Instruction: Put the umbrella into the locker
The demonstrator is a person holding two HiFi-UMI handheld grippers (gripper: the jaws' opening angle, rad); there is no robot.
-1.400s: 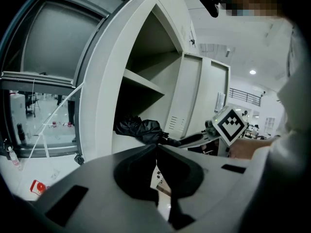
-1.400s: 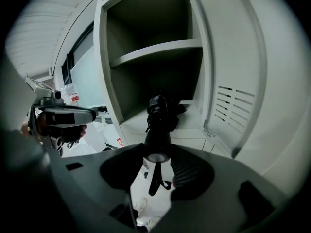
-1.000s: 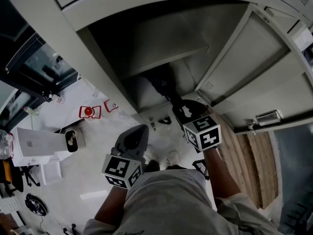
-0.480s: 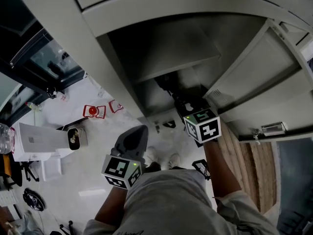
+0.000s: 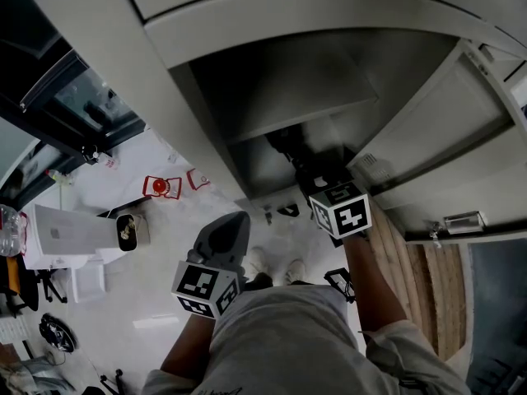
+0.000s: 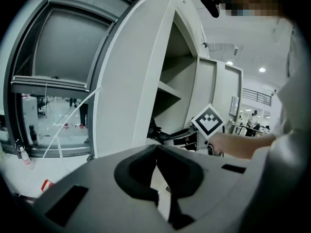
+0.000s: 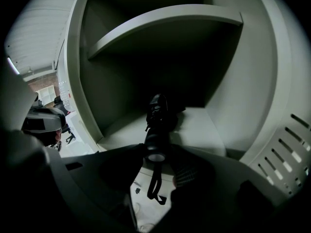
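The black folded umbrella (image 7: 156, 115) points into the open grey locker (image 7: 194, 125), its tip low over the bottom compartment's floor beneath a shelf (image 7: 165, 23). My right gripper (image 7: 158, 155) is shut on the umbrella's handle, and the wrist strap hangs below the jaws. From the head view the umbrella (image 5: 288, 148) reaches into the locker (image 5: 263, 167) ahead of my right gripper (image 5: 319, 186). My left gripper (image 5: 234, 222) hangs outside, to the left of the locker's opening. Its jaws (image 6: 156, 149) are shut with nothing between them.
The locker's door (image 5: 436, 138) stands open at the right, beside a wooden floor strip (image 5: 428, 278). Red items (image 5: 160, 186) and a white box (image 5: 66, 233) lie on the pale floor at left. A glass-panelled frame (image 6: 48, 81) stands left of the locker's side wall.
My right gripper has carried the umbrella a little further into the locker's bottom compartment. The left gripper has stayed about where it was.
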